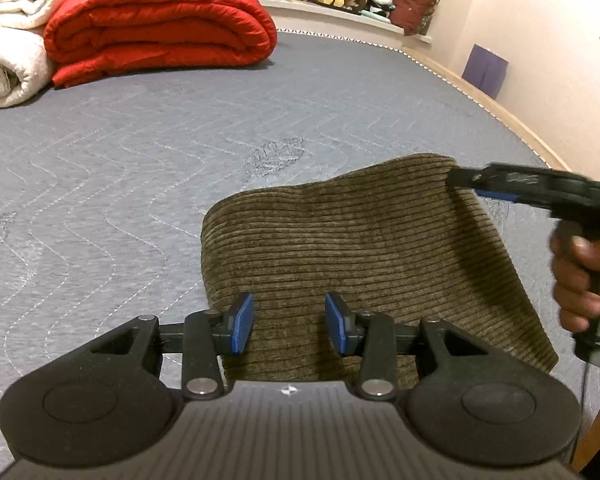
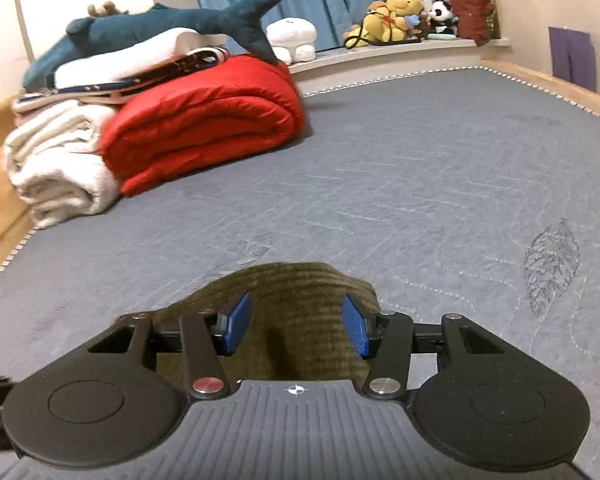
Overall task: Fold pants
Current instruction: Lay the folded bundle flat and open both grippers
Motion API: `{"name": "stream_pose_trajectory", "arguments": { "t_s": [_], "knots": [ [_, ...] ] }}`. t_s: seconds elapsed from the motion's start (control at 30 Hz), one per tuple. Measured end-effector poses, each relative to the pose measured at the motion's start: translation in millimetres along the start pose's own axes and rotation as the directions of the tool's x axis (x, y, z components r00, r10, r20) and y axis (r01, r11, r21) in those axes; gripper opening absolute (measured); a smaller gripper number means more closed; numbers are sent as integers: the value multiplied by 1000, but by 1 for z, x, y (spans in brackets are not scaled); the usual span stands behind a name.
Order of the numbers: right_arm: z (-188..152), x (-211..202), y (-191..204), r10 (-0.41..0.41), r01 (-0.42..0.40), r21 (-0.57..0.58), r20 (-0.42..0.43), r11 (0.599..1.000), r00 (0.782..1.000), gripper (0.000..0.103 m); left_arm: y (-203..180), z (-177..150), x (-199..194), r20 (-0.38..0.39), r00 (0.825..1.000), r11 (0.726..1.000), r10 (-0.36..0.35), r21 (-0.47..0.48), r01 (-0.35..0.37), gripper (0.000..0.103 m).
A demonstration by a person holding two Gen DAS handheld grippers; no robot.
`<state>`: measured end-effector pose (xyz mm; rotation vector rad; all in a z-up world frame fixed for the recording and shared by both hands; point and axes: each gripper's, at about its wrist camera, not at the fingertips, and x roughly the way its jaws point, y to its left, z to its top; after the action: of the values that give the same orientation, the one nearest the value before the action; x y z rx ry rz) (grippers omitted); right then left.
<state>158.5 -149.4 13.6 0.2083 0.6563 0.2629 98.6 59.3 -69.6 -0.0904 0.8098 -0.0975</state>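
Olive corduroy pants (image 1: 360,248) lie folded into a broad panel on the grey quilted mattress (image 1: 160,128). My left gripper (image 1: 290,322) stands open over the near edge; its blue pads (image 1: 242,322) are apart and the cloth lies under them, not pinched. My right gripper (image 1: 466,180), held by a hand (image 1: 576,280), reaches the panel's far right corner, which curls up a little. In the right wrist view the right gripper (image 2: 296,326) is open, with the rounded end of the pants (image 2: 292,280) below and between its pads.
A folded red quilt (image 1: 160,28) and a rolled white blanket (image 1: 8,40) sit at the mattress's far left, with a plush shark (image 2: 172,24) on top. Plush toys (image 2: 396,16) line the window ledge. A wooden bed frame (image 1: 500,100) borders the right side.
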Motion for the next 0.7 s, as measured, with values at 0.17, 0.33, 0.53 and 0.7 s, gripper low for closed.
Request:
{"name": "stream_pose_trajectory", "arguments": {
  "t_s": [0.17, 0.33, 0.53, 0.7],
  "knots": [
    [-4, 33, 5, -131, 131, 10, -63, 991, 989, 52, 1, 0, -4, 1, 1000, 1000, 3, 14, -3, 43],
    [-8, 52, 18, -213, 210, -52, -66, 976, 975, 51, 3, 0, -10, 11, 1000, 1000, -13, 25, 12, 43],
    [-11, 54, 14, -229, 227, -41, -66, 973, 971, 52, -2, -6, -27, 20, 997, 995, -70, 76, 68, 43],
    [-7, 22, 15, -128, 127, -31, -65, 991, 990, 60, -12, -38, 2, -89, 996, 965, -16, 259, 38, 44]
  ]
}}
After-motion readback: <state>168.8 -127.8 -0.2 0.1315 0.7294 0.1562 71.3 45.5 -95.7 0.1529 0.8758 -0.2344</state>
